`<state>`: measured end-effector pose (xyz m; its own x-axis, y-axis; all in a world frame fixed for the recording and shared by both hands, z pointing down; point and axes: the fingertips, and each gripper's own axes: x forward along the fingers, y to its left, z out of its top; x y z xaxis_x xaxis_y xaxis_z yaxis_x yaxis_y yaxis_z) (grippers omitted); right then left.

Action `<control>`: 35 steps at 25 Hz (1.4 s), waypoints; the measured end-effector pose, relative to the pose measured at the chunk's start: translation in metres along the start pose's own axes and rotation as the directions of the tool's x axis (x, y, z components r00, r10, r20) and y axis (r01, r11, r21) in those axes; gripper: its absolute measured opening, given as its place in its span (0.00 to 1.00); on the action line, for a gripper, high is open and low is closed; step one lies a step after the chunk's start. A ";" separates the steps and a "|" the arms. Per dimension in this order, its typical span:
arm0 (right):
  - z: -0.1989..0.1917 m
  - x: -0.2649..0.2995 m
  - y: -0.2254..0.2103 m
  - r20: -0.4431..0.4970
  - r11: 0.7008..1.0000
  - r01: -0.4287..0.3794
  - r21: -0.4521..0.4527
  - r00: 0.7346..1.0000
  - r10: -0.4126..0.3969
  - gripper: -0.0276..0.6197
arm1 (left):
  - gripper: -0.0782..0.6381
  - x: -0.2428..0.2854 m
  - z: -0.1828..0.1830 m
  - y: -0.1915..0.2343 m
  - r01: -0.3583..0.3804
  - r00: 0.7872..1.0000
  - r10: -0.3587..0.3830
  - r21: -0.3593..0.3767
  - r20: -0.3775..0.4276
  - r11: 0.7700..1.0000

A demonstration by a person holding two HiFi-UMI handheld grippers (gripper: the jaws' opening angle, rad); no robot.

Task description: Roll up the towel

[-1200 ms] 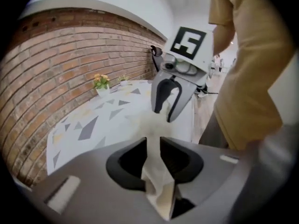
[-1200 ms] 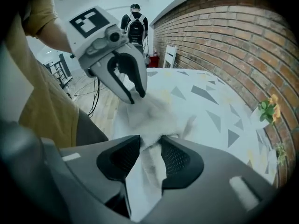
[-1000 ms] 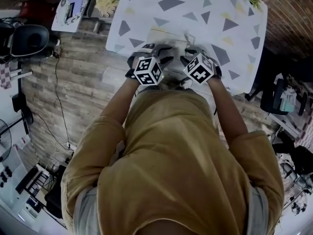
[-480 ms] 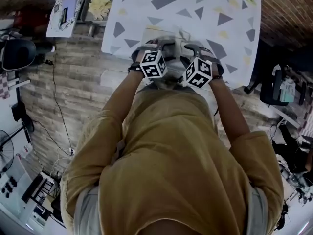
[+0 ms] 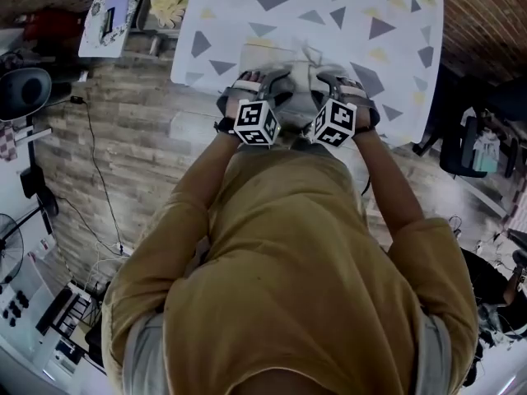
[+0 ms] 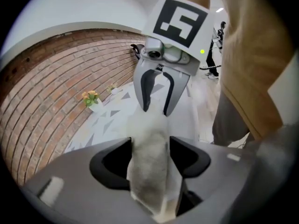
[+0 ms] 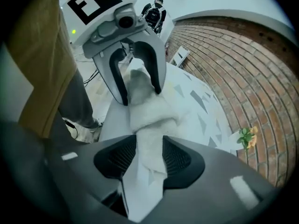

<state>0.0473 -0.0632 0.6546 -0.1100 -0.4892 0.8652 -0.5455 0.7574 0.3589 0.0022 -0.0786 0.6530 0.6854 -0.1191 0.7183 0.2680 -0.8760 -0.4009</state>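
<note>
Wood-plank flooring (image 5: pixel 123 138) and a brick wall (image 6: pixel 56 69) surround a table (image 5: pixel 395 48) covered in a white cloth printed with grey and yellow triangles. Seen from above, a person in a mustard shirt (image 5: pixel 288 262) stands at the table's near edge with both arms stretched forward. Each hand holds a gripper topped by a cube with black-and-white square markers. The two grippers sit side by side, close together.

A pale, fluffy towel (image 7: pixel 149 108) lies bunched at that near edge, running from one pair of jaws to the other.

The left gripper (image 6: pixel 150 155) is clamped on one end. A thick fold of towel fills the gap between its dark pads and touches both, and a loose end trails back behind them. Its jaws have just been closing a little on that fold. Straight ahead of these jaws, the towel reaches the other gripper's fingers.

The right gripper (image 7: pixel 149 158) grasps the opposite end. A narrower band of towel is pinched between its ribbed pads, and beyond the tips the fabric swells into a rumpled lump. Its jaws have just been opening slightly, with the towel between them and touching both pads.

Far beyond the left jaws, a small plant with orange flowers (image 6: pixel 91 97) stands on the table close to the wall.
</note>
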 end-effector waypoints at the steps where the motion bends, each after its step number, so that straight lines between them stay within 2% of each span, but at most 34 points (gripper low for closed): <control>1: 0.000 0.000 -0.002 0.003 1.000 0.015 -0.002 1.000 -0.015 0.32 | 0.50 -0.003 -0.004 -0.001 -0.025 1.000 0.025 -0.011 -0.010 1.000; 3: 0.000 0.002 -0.003 0.000 1.000 0.018 -0.010 1.000 -0.018 0.32 | 0.50 -0.005 -0.012 -0.001 -0.045 0.999 0.045 -0.031 -0.023 0.998; 6: 0.001 0.005 -0.002 0.001 1.000 0.002 0.003 1.000 -0.002 0.28 | 0.50 -0.001 -0.012 0.003 -0.047 0.998 0.047 -0.010 -0.036 0.999; 10: 0.004 0.001 -0.002 0.034 0.990 -0.052 0.128 0.998 0.048 0.16 | 0.44 0.005 -0.012 0.006 0.001 0.999 -0.003 -0.062 -0.039 0.998; 12: 0.006 -0.002 0.001 0.048 0.978 -0.106 0.180 0.994 0.099 0.15 | 0.39 0.003 -0.013 0.002 0.061 0.998 -0.063 -0.100 -0.018 0.993; 14: 0.006 -0.007 0.005 0.055 0.964 -0.169 0.203 0.985 0.161 0.15 | 0.36 -0.001 -0.011 -0.001 0.150 0.989 -0.149 -0.150 0.017 0.977; 17: 0.007 -0.015 0.006 0.075 0.942 -0.235 0.240 0.972 0.223 0.15 | 0.34 -0.010 -0.006 0.003 0.268 0.963 -0.265 -0.184 0.045 0.946; 20: 0.009 -0.024 0.001 0.113 0.911 -0.279 0.304 0.960 0.256 0.15 | 0.33 -0.015 -0.001 0.008 0.352 0.936 -0.349 -0.197 0.053 0.915; 23: 0.009 -0.029 -0.007 0.130 0.902 -0.285 0.325 0.958 0.256 0.15 | 0.33 -0.017 0.003 0.011 0.433 0.901 -0.427 -0.247 0.080 0.867; 27: 0.014 -0.033 -0.020 0.142 0.897 -0.301 0.325 0.953 0.268 0.15 | 0.32 -0.016 0.001 0.016 0.536 0.841 -0.532 -0.294 0.102 0.792; 32: 0.019 -0.035 -0.038 0.202 0.834 -0.366 0.412 0.930 0.309 0.15 | 0.31 -0.016 -0.004 0.035 0.653 0.744 -0.650 -0.370 0.153 0.660; 33: 0.020 -0.036 -0.043 0.205 0.831 -0.367 0.418 0.929 0.308 0.15 | 0.31 -0.015 -0.004 0.039 0.671 0.726 -0.669 -0.380 0.160 0.637; 35: 0.022 -0.041 -0.053 0.190 0.849 -0.346 0.399 0.937 0.293 0.16 | 0.31 -0.012 -0.004 0.049 0.698 0.693 -0.700 -0.403 0.173 0.592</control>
<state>0.0624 -0.0924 0.5927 -0.4207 -0.3190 0.8492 -0.7566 0.6398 -0.1345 0.0048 -0.1217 0.6271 0.4046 0.6109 0.6805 0.3639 -0.7902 0.4931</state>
